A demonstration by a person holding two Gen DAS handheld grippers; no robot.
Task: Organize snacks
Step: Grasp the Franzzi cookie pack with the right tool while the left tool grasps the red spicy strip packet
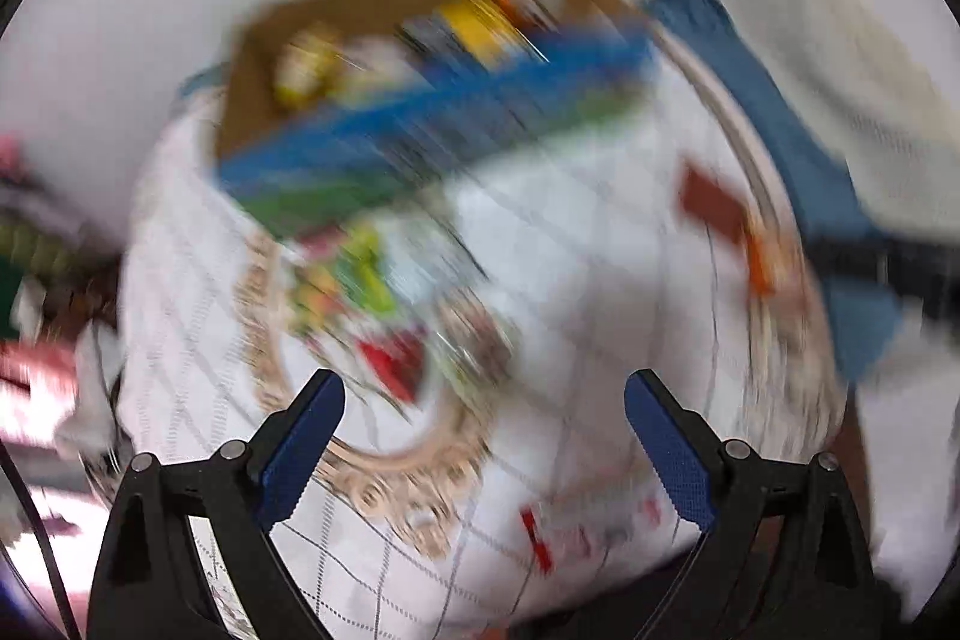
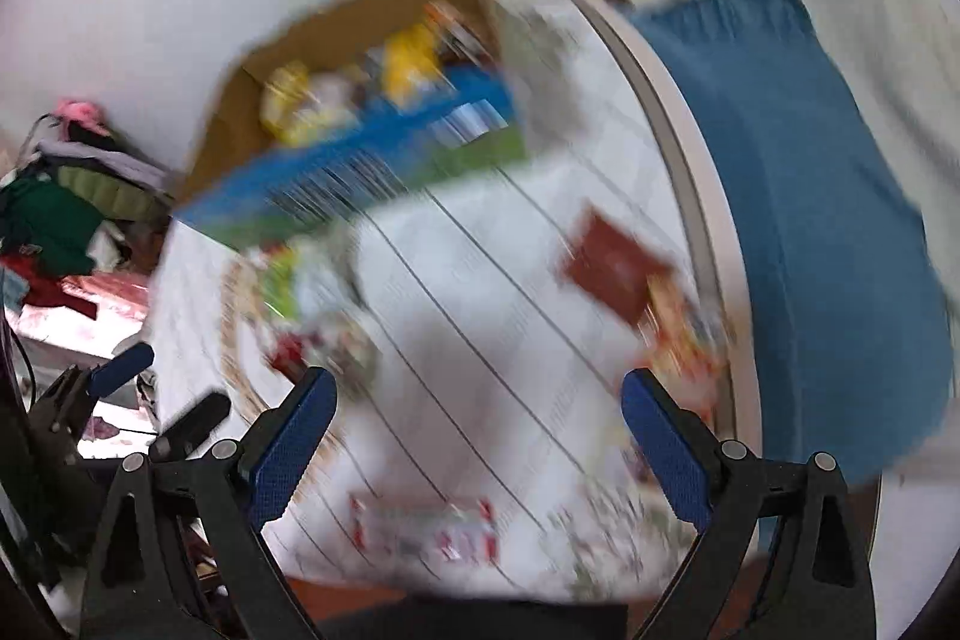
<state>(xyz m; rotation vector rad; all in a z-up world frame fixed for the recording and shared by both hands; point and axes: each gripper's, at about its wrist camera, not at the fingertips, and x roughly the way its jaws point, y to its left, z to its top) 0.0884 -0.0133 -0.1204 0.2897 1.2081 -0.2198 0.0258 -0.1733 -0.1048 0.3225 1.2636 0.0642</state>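
Both views are motion-blurred. A cardboard box [image 1: 360, 10] with a blue and green front stands at the back of the round table and holds several snack packs [image 1: 474, 22]; it also shows in the right wrist view [image 2: 360, 34]. Loose snacks lie on a woven mat [image 1: 360, 274], and a dark red packet [image 1: 711, 202] lies to the right [image 2: 612, 262]. A red and white packet [image 2: 426, 526] lies near the front edge. My left gripper [image 1: 483, 400] is open and empty above the cloth. My right gripper [image 2: 477, 397] is open and empty. The left gripper shows at the left [image 2: 159, 391].
A white checked tablecloth [image 1: 570, 250] covers the table. A blue fabric-covered chair [image 2: 810, 196] stands to the right. Piled clothes and clutter [image 2: 66, 220] lie to the left. A white wall is behind.
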